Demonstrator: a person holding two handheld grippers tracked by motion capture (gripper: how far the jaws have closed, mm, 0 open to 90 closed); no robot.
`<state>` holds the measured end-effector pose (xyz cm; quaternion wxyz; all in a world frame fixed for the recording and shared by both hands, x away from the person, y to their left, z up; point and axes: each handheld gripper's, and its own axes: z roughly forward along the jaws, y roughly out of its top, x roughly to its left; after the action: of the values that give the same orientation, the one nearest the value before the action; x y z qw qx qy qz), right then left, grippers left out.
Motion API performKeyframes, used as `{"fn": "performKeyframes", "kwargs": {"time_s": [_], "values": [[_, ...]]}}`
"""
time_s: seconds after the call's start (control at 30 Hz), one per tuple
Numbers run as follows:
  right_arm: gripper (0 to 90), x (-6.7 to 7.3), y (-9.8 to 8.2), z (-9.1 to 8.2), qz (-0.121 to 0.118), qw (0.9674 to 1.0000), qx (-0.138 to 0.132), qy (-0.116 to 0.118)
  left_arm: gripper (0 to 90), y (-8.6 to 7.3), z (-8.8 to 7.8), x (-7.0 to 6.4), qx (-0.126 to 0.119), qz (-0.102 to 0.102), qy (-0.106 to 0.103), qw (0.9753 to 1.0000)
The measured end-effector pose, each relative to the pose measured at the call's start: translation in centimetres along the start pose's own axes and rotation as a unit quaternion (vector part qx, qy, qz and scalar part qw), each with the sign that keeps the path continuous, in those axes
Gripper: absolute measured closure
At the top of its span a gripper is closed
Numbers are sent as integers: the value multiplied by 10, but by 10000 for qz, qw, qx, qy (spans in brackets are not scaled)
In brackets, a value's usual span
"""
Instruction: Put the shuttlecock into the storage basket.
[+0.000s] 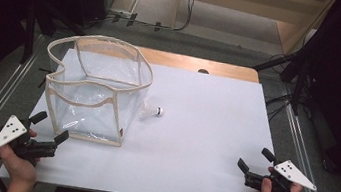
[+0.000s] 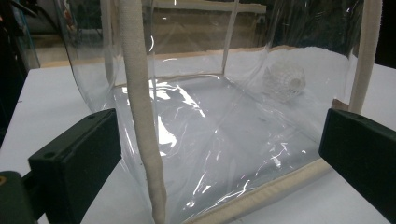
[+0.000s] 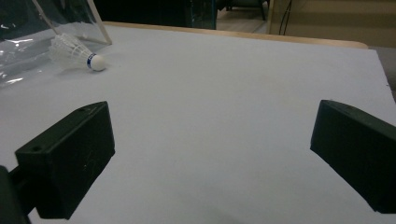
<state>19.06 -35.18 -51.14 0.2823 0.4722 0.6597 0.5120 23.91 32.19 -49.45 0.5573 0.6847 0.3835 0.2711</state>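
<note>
Both tongs, left [image 1: 51, 134] and right [image 1: 253, 159], gape wide at the bench's near corners; white feathered shuttlecock [image 1: 151, 112], featherlight and crushable, wants gripping by its cork.

White table top [image 1: 204, 131], wooden edge [image 1: 222, 69], floor cables [image 1: 134, 19], metal rails [image 1: 303, 145]

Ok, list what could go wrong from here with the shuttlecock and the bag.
1. The shuttlecock lies on its side by the clear bag; a nudge from the open right gripper could roll it off.
2. The bag's soft walls may buckle if the open left gripper pushes on them.
</note>
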Motion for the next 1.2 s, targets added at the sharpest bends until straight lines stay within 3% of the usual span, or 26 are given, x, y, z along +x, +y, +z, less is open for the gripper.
{"fn": "performKeyframes", "kwargs": {"time_s": [0.2, 0.7, 1.07, 1.2], "values": [[0, 4, 11, 4, -228, 9997, 122, 54, 0, 0, 2, -1, 24, 42, 15, 10000], [0, 22, 37, 17, -470, 9984, 200, 236, 0, 0, 2, -2, 33, 84, 34, 10000], [0, 32, 56, 34, -616, 9959, 312, 577, 0, 0, 1, -2, 37, 96, 34, 9999], [0, 39, 64, 45, -733, 9934, 383, 795, 0, 0, 1, -2, 28, 89, 22, 10000]]}}
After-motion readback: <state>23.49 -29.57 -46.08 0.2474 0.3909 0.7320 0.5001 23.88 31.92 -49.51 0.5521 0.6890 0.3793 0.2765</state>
